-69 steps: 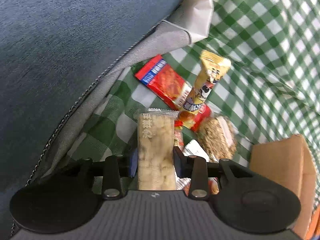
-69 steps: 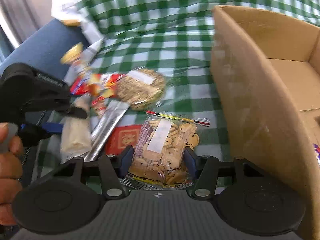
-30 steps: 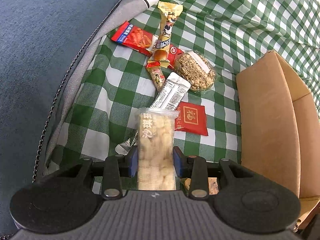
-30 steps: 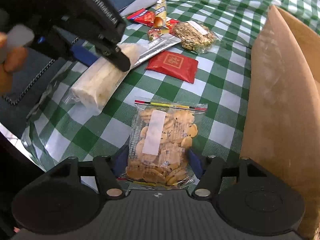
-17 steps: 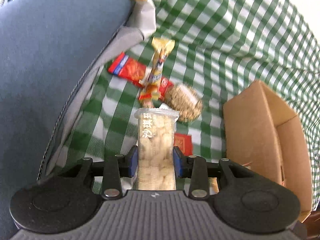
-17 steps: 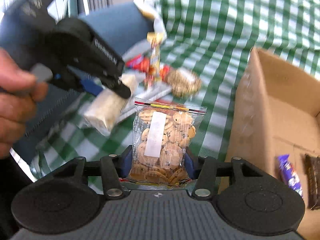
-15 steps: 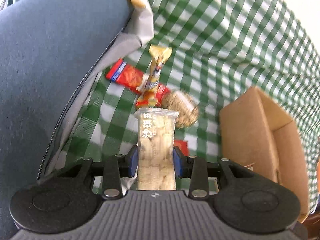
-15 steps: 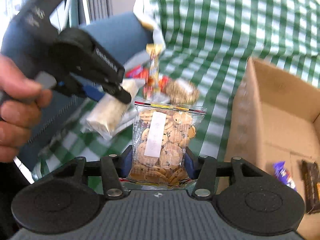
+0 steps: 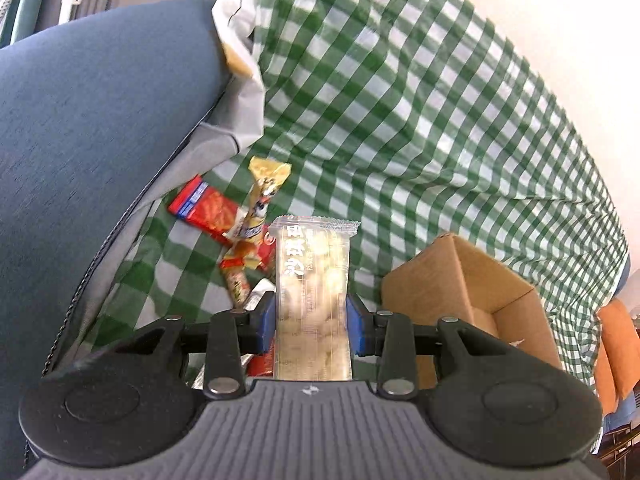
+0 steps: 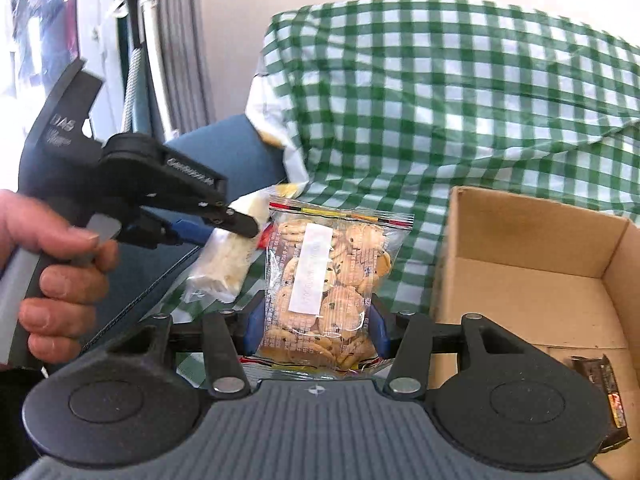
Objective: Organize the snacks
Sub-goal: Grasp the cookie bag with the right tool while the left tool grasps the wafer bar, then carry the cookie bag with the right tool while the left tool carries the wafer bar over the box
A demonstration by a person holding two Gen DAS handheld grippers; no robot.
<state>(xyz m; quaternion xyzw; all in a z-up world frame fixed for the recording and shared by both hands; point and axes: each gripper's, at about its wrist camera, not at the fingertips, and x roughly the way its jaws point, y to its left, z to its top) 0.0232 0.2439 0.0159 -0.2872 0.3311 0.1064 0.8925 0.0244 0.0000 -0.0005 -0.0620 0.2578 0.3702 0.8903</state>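
Green checked cloth [image 9: 400, 112] beside blue cushion [image 9: 92, 112], orange cushion [image 9: 618, 344].

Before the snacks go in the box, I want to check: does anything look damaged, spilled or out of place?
Nothing stands out. The cookie bag in the right gripper and the pale snack bar in the left gripper look sealed, with nothing spilled.

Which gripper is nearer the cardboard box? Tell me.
Right. The right gripper, holding the cookie bag, hangs beside the cardboard box wall. The left gripper, holding the puffed snack bar, is farther left.
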